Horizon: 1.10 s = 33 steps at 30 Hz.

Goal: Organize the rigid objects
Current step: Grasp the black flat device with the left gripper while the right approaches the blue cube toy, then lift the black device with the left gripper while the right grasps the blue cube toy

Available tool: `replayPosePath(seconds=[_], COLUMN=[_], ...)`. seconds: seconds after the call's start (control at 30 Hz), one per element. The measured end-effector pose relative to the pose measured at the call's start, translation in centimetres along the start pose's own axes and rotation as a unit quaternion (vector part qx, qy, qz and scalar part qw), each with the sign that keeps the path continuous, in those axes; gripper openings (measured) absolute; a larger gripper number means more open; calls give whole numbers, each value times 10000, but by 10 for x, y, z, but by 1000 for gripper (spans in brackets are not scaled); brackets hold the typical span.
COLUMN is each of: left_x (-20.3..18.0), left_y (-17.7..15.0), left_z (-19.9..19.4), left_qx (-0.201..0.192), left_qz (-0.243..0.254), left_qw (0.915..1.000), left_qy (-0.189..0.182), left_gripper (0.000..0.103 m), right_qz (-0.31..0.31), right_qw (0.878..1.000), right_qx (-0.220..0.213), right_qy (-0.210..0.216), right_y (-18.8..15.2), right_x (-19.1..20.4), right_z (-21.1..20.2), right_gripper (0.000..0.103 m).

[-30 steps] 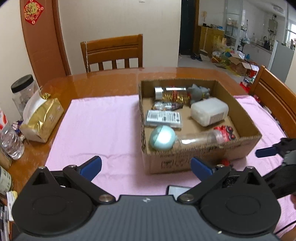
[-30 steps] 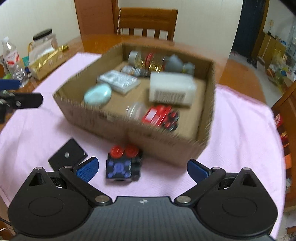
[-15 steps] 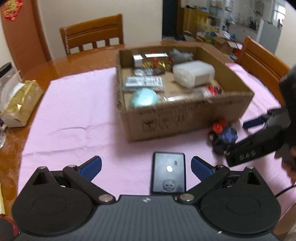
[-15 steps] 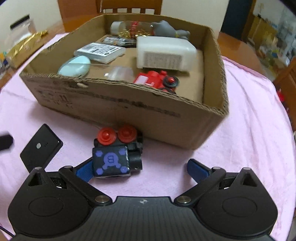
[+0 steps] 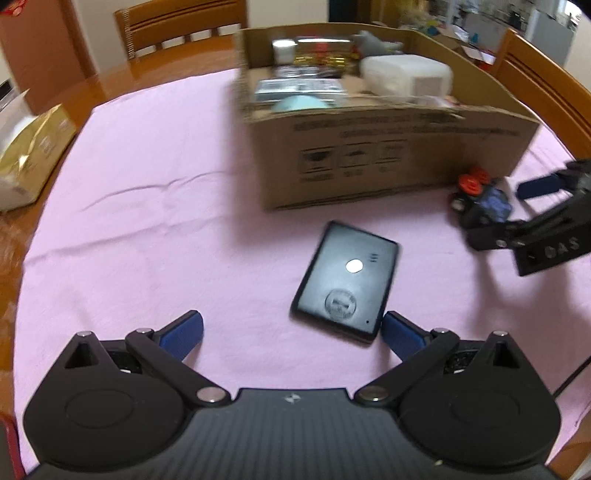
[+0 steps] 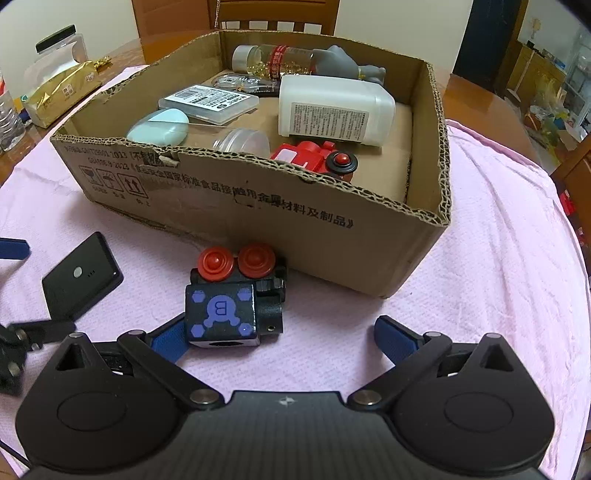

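Observation:
A cardboard box (image 6: 332, 218) (image 5: 388, 147) holds several rigid items on the pink cloth. A flat black device (image 5: 345, 282) (image 6: 81, 275) lies in front of it, just ahead of my open left gripper (image 5: 291, 332), nearest the right fingertip. A black and blue toy block with red knobs (image 6: 232, 299) (image 5: 480, 199) lies against the box's front wall. My open right gripper (image 6: 277, 338) is right behind the toy; its left finger touches the toy's left side. In the left wrist view the right gripper (image 5: 524, 206) is at the far right, around the toy.
A gold packet (image 5: 29, 155) (image 6: 59, 90), a jar (image 6: 62, 44) and a water bottle (image 6: 9, 118) stand at the table's left. Wooden chairs (image 5: 177, 26) (image 5: 546, 85) stand behind and to the right. Inside the box are a white container (image 6: 332, 109), a red toy (image 6: 314, 157) and a teal case (image 6: 159, 127).
Both grippers have moved lower and closer to the table. The black device now lies just ahead of my left fingers, and the toy block sits nearer my right gripper's left finger.

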<state>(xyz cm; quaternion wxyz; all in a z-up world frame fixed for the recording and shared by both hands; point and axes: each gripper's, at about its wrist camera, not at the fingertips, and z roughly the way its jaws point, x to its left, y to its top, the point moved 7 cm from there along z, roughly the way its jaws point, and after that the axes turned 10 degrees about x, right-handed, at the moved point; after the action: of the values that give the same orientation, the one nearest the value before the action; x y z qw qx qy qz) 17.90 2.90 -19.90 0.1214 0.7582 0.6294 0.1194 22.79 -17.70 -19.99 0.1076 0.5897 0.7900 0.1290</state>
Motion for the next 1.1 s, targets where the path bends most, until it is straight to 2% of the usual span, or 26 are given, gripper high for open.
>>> replayPosePath(seconds=[0.23,0.27,0.43,0.57,0.63,0.67,0.77,0.87,1.1], left_x=[37,36,9,-9,-16,-18,-24,-25,-24], left_y=[6,8,19,32,38,40,45,48,46], left_z=[0,-1,-9,-4,4,8,11,10,8], left_qx=[-35,-20,-151,-179,-103,-58,-92,-151,-172], left_qz=[-540,-552,-362,-325,-330,-329,-311,-295,-72], left_qw=[9976,9974,9992,9993,9993,9993,9995,9995,9998], left_qy=[432,461,76,-79,-142,-155,-13,7,-69], left_gripper=[102,99,97,97,91,84,81,69,69], right_qz=[-43,-42,-45,-52,-62,-67,-102,-162,-260], right_qw=[10000,10000,10000,9999,9999,9999,9999,9998,9995], right_qx=[6,2,-72,-85,-96,-100,-102,-104,-127], right_qy=[10,10,8,12,16,18,34,56,99], right_y=[-1,-1,-3,-3,-4,-4,-5,-5,-6], right_x=[-1,-1,-1,-1,-1,-1,-1,-1,1], right_z=[-2,-2,-2,-3,-3,-3,-4,-4,-5], right_gripper=[103,103,103,103,103,103,103,103,103])
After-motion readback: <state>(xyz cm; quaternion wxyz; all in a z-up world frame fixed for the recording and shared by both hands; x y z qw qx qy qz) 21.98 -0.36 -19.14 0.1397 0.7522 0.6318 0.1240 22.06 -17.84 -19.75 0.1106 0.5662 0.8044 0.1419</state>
